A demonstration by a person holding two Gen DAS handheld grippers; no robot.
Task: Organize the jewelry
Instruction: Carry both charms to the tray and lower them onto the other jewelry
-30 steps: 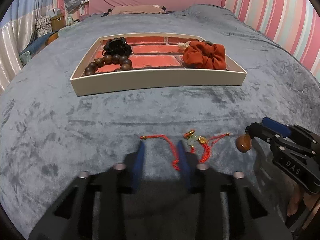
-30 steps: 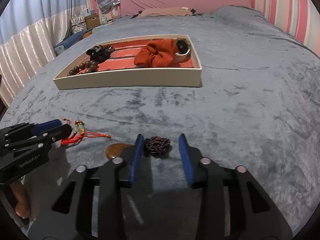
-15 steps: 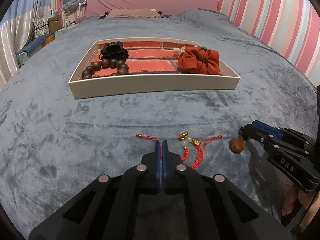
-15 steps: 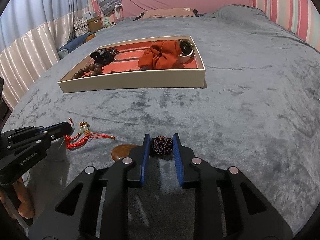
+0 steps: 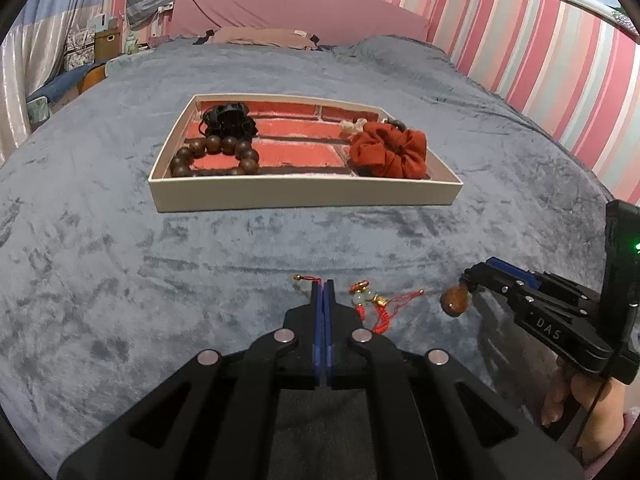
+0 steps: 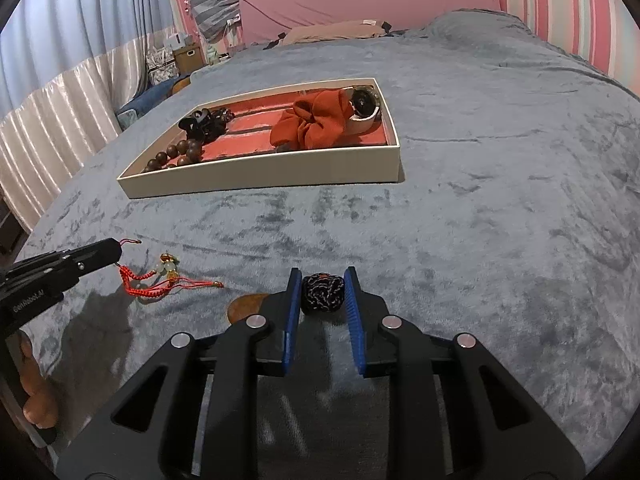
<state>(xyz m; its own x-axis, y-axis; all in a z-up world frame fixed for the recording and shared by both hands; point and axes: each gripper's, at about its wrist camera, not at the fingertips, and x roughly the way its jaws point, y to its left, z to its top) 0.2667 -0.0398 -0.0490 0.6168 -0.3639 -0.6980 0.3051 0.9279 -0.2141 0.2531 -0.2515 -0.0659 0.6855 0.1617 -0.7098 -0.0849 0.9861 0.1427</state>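
"DAS" was read on the right gripper [image 5: 466, 280], which was clamped on a dark beaded coil [image 6: 322, 293]. The left gripper [image 5: 322, 285] was pressed together on the red cord bracelet [image 5: 374, 306]. The cream tray [image 5: 304, 196] lay at twelve o'clock across open grey blanket [image 5: 120, 280]; an amber stone [image 5: 455, 300] lay at three o'clock.

Right gripper [image 5: 466, 280], right of frame, body marked "DAS". Left gripper [image 6: 118, 250], left edge, lettering partly legible: "GenRobot.AI".
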